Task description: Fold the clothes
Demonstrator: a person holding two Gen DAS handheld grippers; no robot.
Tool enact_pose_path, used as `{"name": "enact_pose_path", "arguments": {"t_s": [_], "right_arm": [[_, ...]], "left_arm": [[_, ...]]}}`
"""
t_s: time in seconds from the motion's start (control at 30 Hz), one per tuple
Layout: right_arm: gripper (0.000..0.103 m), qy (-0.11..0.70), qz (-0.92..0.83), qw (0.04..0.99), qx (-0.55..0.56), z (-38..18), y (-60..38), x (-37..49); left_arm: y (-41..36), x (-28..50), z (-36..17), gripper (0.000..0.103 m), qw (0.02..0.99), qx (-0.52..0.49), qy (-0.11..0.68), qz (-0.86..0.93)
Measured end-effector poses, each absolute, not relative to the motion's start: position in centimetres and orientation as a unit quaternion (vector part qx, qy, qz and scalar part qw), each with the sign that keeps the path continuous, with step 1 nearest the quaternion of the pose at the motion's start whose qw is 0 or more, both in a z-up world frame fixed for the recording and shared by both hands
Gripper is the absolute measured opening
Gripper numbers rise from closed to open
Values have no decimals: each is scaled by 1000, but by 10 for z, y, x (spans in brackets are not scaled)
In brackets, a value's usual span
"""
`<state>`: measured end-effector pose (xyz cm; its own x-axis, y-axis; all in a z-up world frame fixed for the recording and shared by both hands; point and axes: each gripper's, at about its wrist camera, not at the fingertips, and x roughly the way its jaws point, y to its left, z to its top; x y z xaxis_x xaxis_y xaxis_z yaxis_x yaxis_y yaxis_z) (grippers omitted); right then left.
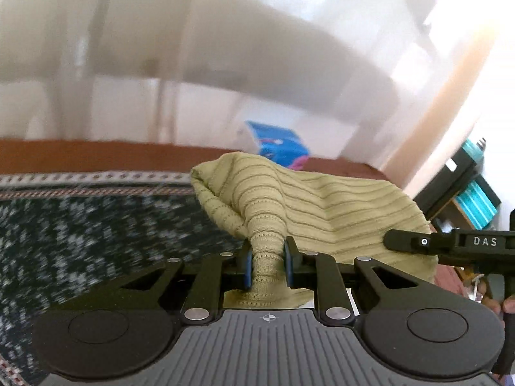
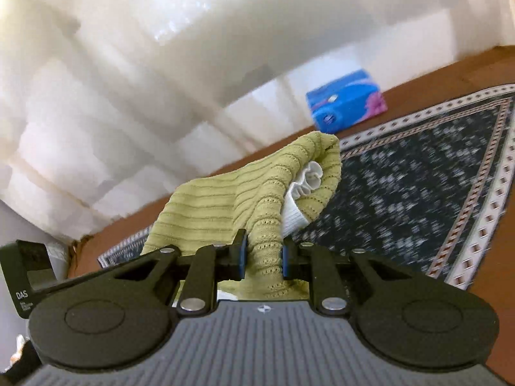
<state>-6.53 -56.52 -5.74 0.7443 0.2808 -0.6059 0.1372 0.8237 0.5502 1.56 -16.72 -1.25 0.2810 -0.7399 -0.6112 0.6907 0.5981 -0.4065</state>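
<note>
A ribbed olive-green knit garment (image 1: 322, 212) hangs bunched in the air above a dark patterned rug (image 1: 80, 225). My left gripper (image 1: 266, 263) is shut on a gathered fold of it, the blue pads pressing both sides. In the right wrist view the same green garment (image 2: 225, 199) is pinched by my right gripper (image 2: 264, 257), also shut on a fold. A white ribbed lining or cuff (image 2: 301, 193) shows inside the cloth's far end. The body of the right gripper (image 1: 450, 244) appears at the right edge of the left wrist view, close beside the cloth.
A blue tissue pack (image 2: 346, 99) lies on the brown floor (image 2: 418, 80) beyond the rug (image 2: 418, 177). A white table or furniture (image 1: 257, 64) stands behind. Dark shelving with teal items (image 1: 473, 180) sits at the right. A person's fingers (image 1: 502, 305) hold the right gripper.
</note>
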Motion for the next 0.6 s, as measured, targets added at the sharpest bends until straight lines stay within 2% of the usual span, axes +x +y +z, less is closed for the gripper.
{"name": "enact_pose_path", "arguments": {"t_s": [0.33,0.6], "right_arm": [[22,322,67,894,305,-52,-732,-95],[22,355,85,886,287,-48,-887,-96]], "left_arm": [[-320,-58,1,16,805,-39,381,-452],[-456,-109,-18,16,799,-70,415,-430]]}}
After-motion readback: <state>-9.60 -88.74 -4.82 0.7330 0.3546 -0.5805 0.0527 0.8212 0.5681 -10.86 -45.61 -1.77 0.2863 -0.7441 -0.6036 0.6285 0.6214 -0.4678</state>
